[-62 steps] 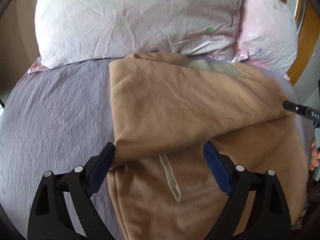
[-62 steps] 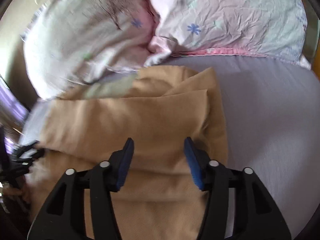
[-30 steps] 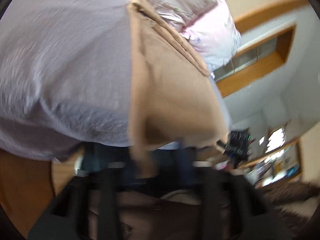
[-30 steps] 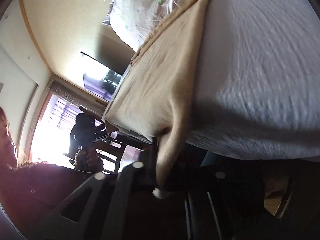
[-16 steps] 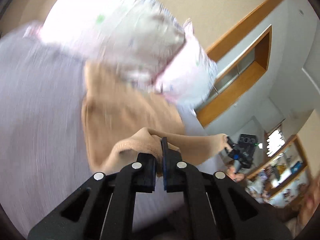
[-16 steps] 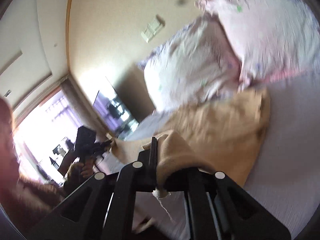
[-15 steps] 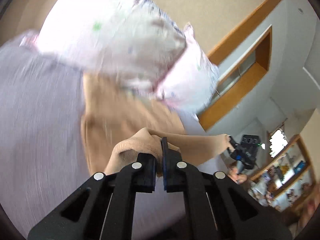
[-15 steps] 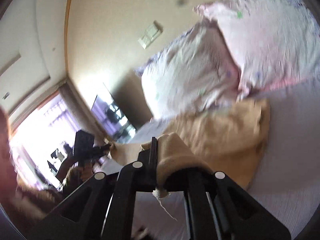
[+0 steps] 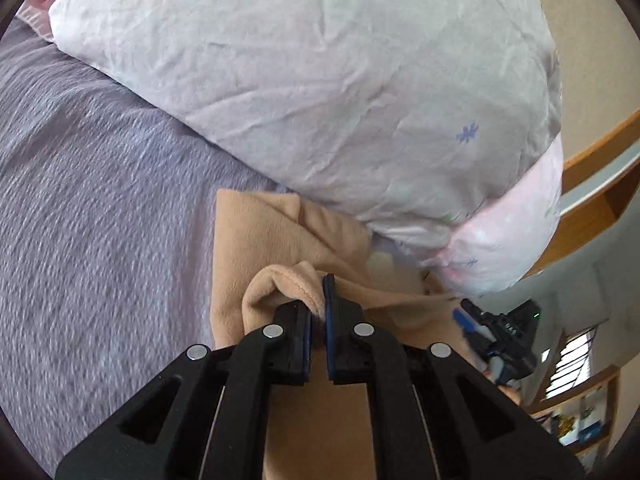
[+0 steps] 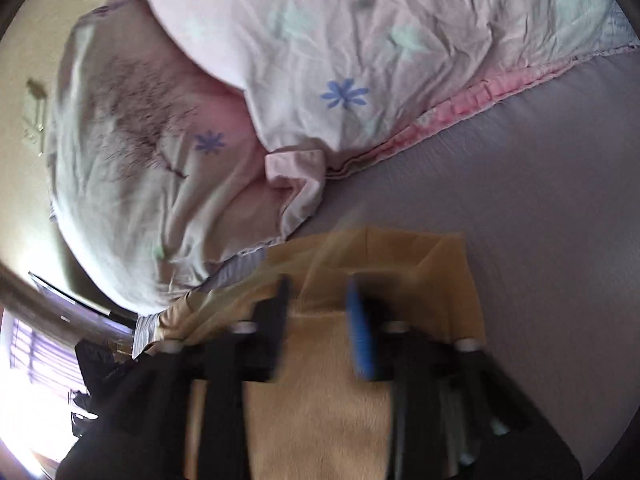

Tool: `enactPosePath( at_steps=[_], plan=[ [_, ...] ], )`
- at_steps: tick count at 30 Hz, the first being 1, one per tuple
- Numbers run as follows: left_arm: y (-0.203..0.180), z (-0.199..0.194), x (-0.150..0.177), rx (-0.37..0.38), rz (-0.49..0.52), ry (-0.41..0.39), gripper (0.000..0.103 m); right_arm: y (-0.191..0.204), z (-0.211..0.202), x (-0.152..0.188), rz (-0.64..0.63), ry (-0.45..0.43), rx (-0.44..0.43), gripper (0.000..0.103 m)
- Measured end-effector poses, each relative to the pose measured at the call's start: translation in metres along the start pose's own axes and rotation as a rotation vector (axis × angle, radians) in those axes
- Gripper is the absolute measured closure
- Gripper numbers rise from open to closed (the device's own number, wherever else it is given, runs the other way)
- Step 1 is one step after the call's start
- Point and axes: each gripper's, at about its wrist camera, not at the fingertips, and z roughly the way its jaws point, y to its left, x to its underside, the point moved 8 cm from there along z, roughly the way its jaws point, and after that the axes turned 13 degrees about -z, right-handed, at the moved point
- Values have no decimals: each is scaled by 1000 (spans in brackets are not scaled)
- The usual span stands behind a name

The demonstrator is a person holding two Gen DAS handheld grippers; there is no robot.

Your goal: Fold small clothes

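Two tongs | left tongs (image 9: 318,312) pinch garment (image 9: 256,248) hem | right tongs (image 10: 320,312) parted

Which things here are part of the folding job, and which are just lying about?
Part of the job: tan garment; left gripper, pinching its edge; right gripper, jaws apart over it.

Just there: flowered pillows, purple bedsheet.

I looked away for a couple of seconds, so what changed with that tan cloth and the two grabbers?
Both grippers closed on the near edge of the tan fleece garment and carried it over toward the floral pillows. The left gripper is still clamped on a bunched fold. The right gripper has just opened, letting its side go. The garment now lies doubled over. The pillows and the grey-purple bedsheet stayed put.
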Motion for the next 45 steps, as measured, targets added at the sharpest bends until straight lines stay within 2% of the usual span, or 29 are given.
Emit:
enactPosePath(
  at_steps=[1,2,4,5,7,9,11,12,15,17,20,22,24,26,27,28,29,31,33,34,37,40,42,45],
  plan=[
    [-1,-5,-5,17,-21,-23,91,-2,-11,-8,-12,-49,61,31],
    [-1,-15,-12,35,-49,-57,82,0,-23,-12,-20,-93,72,22],
    [-3,-37,-19,74,-78,-116,34,14,-44,-12,-40,-142,-6,22],
    [-7,-48,-22,76,-70,-140,29,20,-51,-7,-55,-139,-34,22],
    [-14,-65,-16,78,-36,-140,29,35,-61,11,-105,-106,-95,22],
    [-15,-77,-2,44,-1,-119,29,41,-63,34,-135,-49,-120,20],
    [-12,-81,17,-6,31,-75,29,34,-54,47,-133,12,-60,12],
    [-8,-81,23,-31,37,-51,29,20,-42,59,-128,81,6,11],
    [3,-72,51,-112,54,35,29,30,-51,61,-175,-7,-15,12],
    [14,-70,65,-151,77,68,29,37,-62,61,-190,-77,-90,10],
    [24,-59,80,-191,101,101,29,41,-73,56,-186,-122,-130,8],
    [20,-53,80,-221,132,64,28,39,-85,54,-177,-155,-144,7],
    [18,-48,76,-224,108,35,29,33,-92,56,-153,-167,-165,6],
    [17,-42,70,-217,60,1,41,34,-92,54,-141,-164,-182,5],
    [17,-37,67,-225,35,-5,58,38,-90,52,-141,-164,-187,5],
    [19,-33,66,-223,9,8,82,39,-91,52,-142,-167,-189,5],
    [22,-24,68,-184,-44,61,83,40,-94,52,-144,-172,-192,5],
    [21,-24,66,-141,-92,77,84,40,-95,50,-143,-188,-200,5],
    [4,-33,64,-41,-114,76,85,38,-102,47,-136,-216,-204,4],
    [-7,-38,64,-7,-106,75,85,36,-106,45,-130,-234,-199,4],
    [-76,-37,77,88,11,92,85,29,-118,38,-138,-289,-136,4],
    [-149,-8,110,169,129,177,85,18,-129,34,-138,-339,-64,4],
    [-185,29,143,180,195,259,84,10,-134,33,-122,-355,-33,4],
    [-216,95,200,152,269,430,70,-5,-134,32,-82,-348,-15,5]
  ],
)
